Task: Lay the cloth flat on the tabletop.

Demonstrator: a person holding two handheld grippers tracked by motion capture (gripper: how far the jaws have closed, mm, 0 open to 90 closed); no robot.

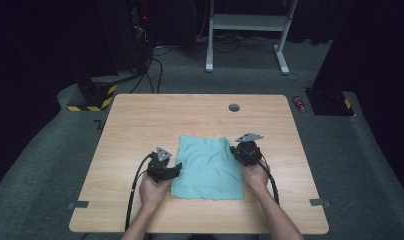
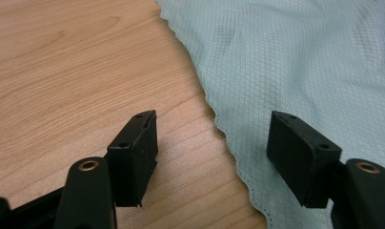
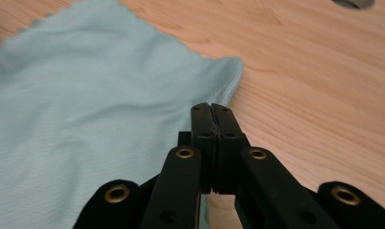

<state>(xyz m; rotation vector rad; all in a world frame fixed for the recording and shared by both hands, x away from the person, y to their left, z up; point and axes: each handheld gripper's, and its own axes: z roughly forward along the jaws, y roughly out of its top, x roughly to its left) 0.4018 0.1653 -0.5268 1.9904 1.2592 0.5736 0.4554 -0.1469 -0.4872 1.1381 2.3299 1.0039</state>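
Cloth [image 1: 208, 167] flat; left hand-held gripper [image 2: 212, 157] agape astride its edge.

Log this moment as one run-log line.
left tongs: open, straddling edge of light teal woven cloth | right tongs: shut at cloth's far right corner, grip unclear | cloth: flat on wooden table

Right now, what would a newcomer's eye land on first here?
The light teal cloth spread flat near the middle of the wooden table stands out first. Next, the two black grippers flanking it: the left gripper is open, straddling the cloth's scalloped edge, and the right gripper is shut by the cloth's far right corner.
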